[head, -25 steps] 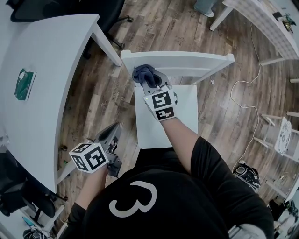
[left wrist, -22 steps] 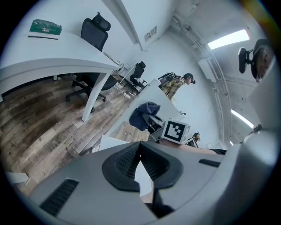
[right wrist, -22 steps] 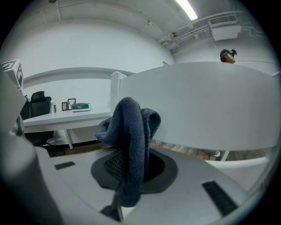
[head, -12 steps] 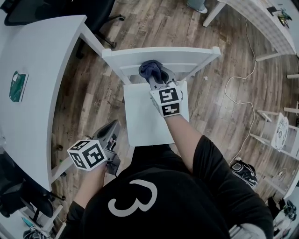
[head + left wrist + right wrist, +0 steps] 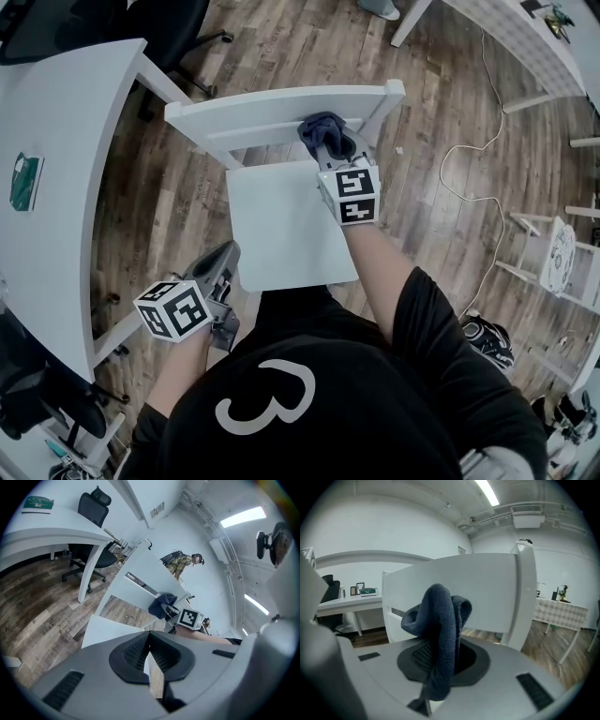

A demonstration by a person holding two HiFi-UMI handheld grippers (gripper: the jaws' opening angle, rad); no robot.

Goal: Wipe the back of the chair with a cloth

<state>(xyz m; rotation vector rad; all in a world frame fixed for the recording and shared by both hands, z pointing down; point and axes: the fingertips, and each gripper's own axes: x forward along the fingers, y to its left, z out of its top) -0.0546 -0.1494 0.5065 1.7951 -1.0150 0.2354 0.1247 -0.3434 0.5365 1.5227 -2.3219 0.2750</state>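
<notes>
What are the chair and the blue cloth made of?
The chair looks like wood painted matte white, though paint hides any grain. The cloth looks like soft fleece or terry: fuzzy, limp dark-blue folds.

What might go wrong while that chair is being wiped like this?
The cloth is pinched only by a fold in the right tongs; rubbing the chair back might tug it loose. The left tongs hang away from the chair, so they don't steady it; a firm push may slide it over the wooden floor.
</notes>
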